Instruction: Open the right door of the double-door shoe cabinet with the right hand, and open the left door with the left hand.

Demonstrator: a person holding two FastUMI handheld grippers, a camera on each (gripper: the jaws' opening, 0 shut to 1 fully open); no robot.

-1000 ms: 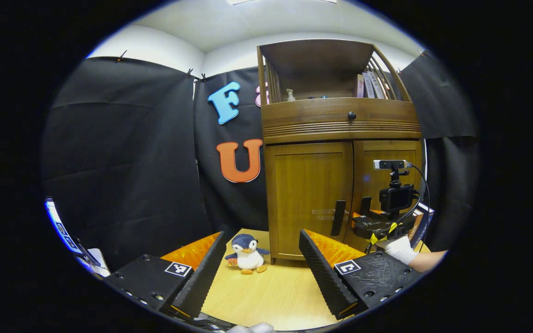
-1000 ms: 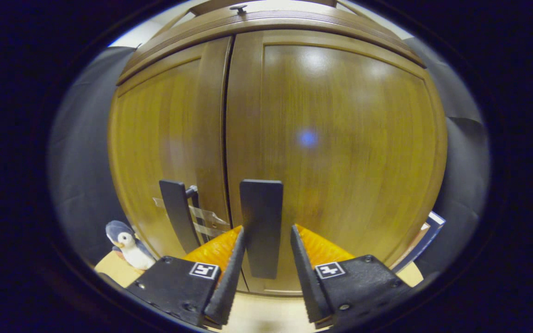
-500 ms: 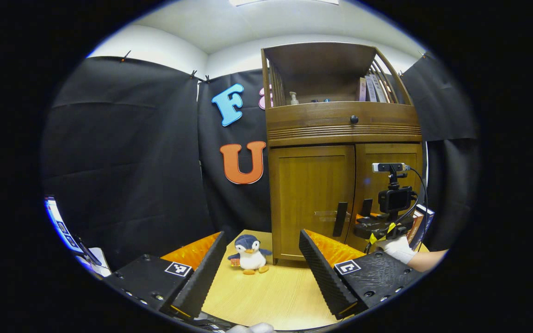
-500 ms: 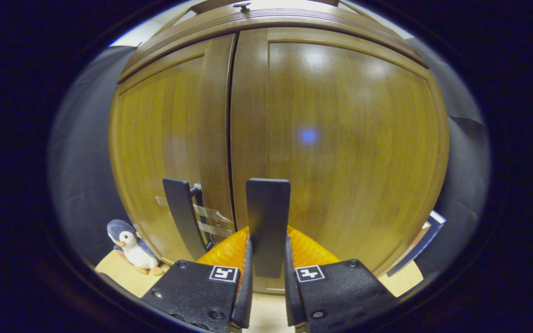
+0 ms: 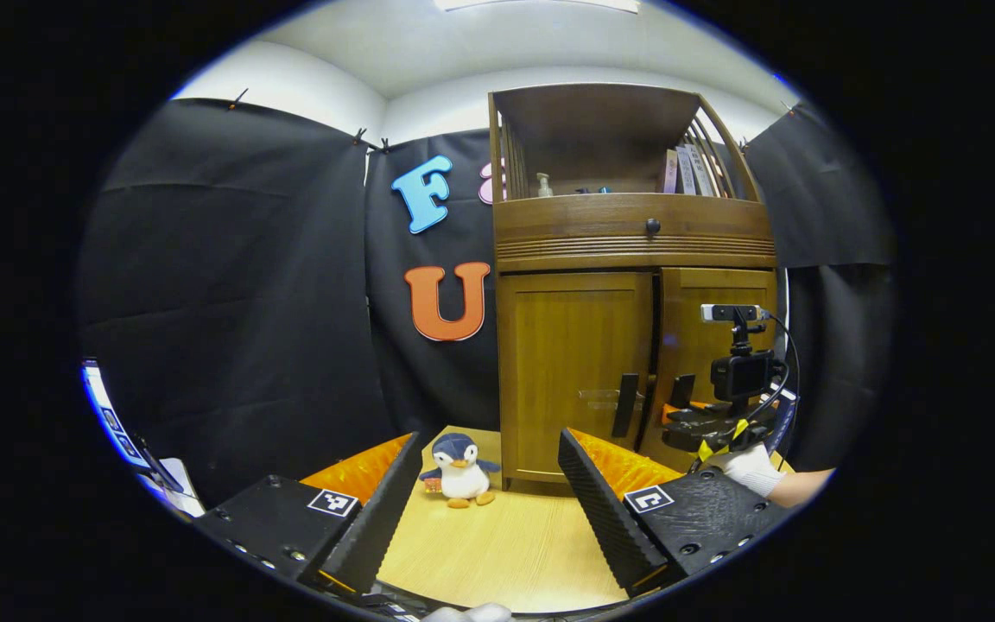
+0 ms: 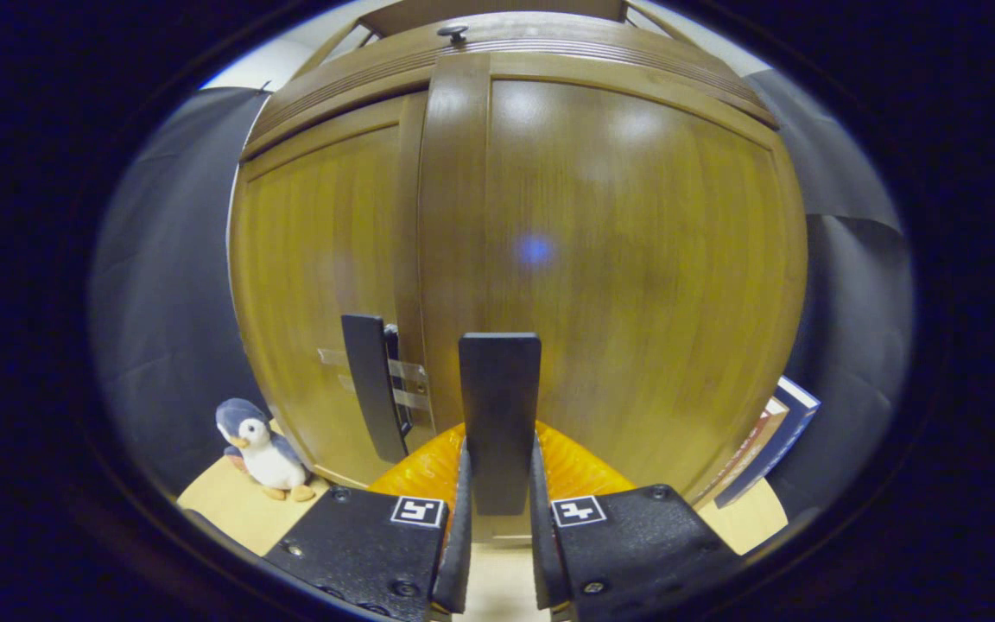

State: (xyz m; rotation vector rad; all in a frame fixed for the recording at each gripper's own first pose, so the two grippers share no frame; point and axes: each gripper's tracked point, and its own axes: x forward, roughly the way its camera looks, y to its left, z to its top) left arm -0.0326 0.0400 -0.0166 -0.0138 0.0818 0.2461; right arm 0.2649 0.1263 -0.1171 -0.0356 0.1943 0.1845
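- Right gripper: jaws pinching the right door handle; right door slightly ajar.
- Left gripper: jaws spread wide (holding nothing) above the desk, well short of the left door.

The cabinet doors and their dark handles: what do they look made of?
The cabinet doors look like wood or wood veneer with a glossy varnish: streaked brown grain and soft light reflections. The handle held in the right gripper is flat, dark and matte, perhaps painted metal or plastic; I cannot tell which.
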